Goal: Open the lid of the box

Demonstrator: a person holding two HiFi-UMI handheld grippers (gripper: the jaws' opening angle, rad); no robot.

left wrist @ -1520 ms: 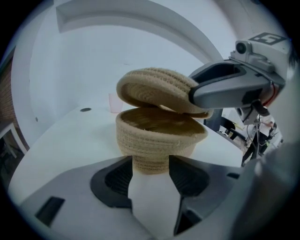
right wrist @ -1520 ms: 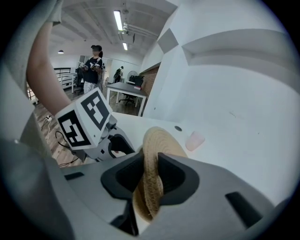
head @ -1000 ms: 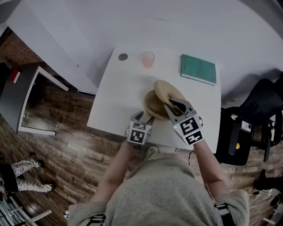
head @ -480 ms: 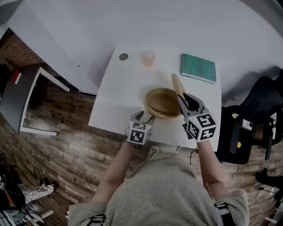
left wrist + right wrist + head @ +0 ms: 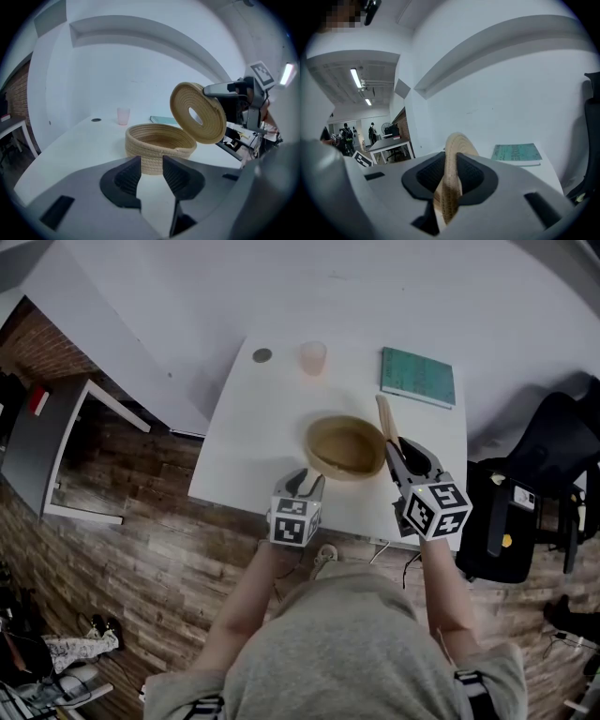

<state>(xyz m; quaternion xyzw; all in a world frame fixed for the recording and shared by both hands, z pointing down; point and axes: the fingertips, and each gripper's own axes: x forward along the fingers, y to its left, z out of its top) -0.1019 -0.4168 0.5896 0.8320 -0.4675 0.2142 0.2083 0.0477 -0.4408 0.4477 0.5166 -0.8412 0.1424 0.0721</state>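
Note:
The round woven box stands uncovered on the white table; its hollow inside shows. My right gripper is shut on the woven lid, which it holds on edge just right of the box. In the right gripper view the lid's rim is pinched between both pads. The left gripper view shows the box and the lifted lid with its central hole. My left gripper hovers at the box's near left side; its jaws have just been closing and nothing is between them.
At the table's far edge stand a pink cup and a small dark disc, with a green book at the far right corner. A black chair is right of the table, a grey desk far left.
The right gripper has carried the lid off the box to the right and turned it on edge. The left gripper has drawn back from the box and its jaws have narrowed.

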